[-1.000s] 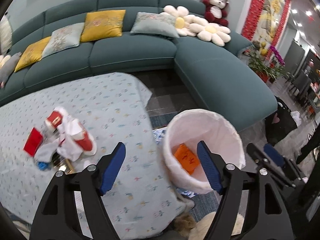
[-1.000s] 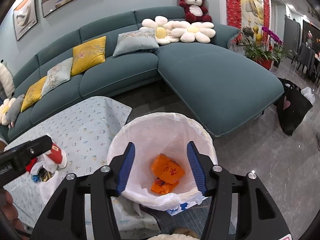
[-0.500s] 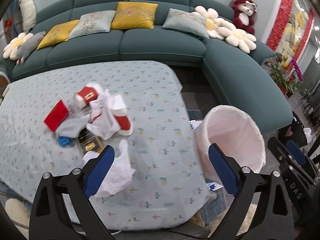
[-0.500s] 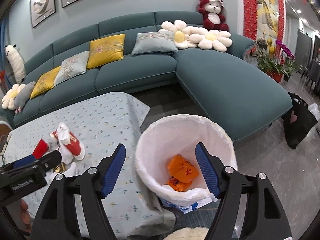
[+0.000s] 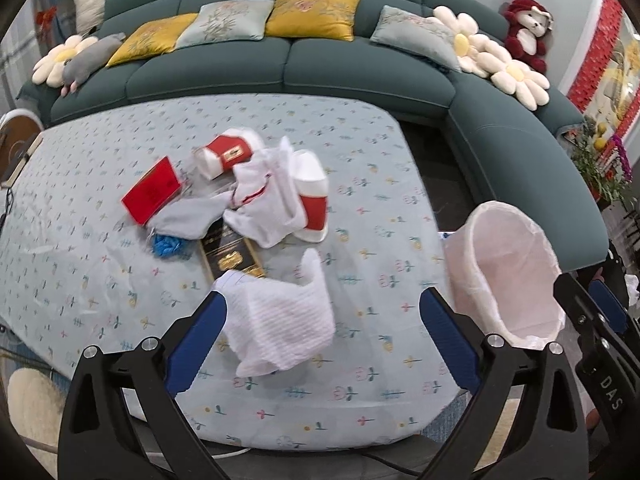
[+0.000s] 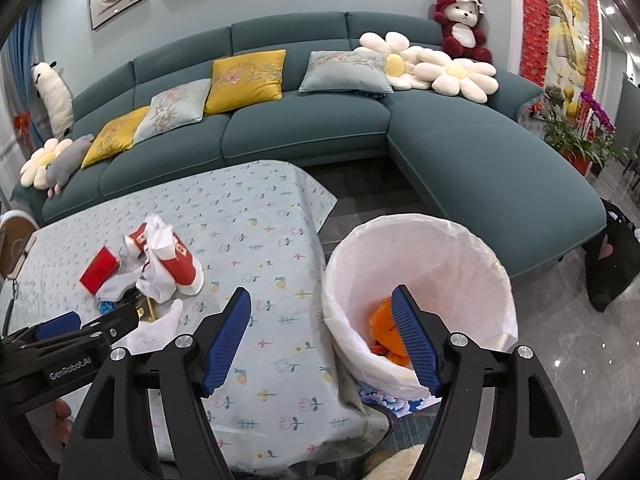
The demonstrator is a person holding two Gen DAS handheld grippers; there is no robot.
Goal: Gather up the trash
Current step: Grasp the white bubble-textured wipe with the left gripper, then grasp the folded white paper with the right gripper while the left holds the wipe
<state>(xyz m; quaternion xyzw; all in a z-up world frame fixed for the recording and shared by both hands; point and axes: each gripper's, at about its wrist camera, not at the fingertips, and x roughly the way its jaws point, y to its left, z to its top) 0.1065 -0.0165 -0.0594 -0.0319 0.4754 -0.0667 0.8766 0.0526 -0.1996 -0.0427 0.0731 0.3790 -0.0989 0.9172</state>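
Note:
A pile of trash lies on the patterned tablecloth (image 5: 360, 152): a crumpled white tissue (image 5: 280, 320), a black and gold box (image 5: 230, 250), a red packet (image 5: 152, 190), red and white cartons (image 5: 312, 196) and a blue scrap (image 5: 168, 245). My left gripper (image 5: 320, 340) is open and empty, above the table with the white tissue between its jaws' line of sight. The white-lined trash bin (image 6: 420, 280) stands right of the table and holds orange wrappers (image 6: 384, 326). My right gripper (image 6: 320, 340) is open and empty, near the bin's left rim (image 5: 512, 272).
A teal corner sofa (image 6: 460, 152) with cushions (image 6: 246, 76) and plush toys curves behind the table and bin. A black bag (image 6: 612, 256) stands on the floor at right. Potted flowers (image 6: 576, 132) stand beyond the sofa's end. The pile also shows in the right wrist view (image 6: 160, 268).
My left gripper has swung left from over the bin to over the table, facing the trash pile. My right gripper has shifted left, from over the bin to its left rim.

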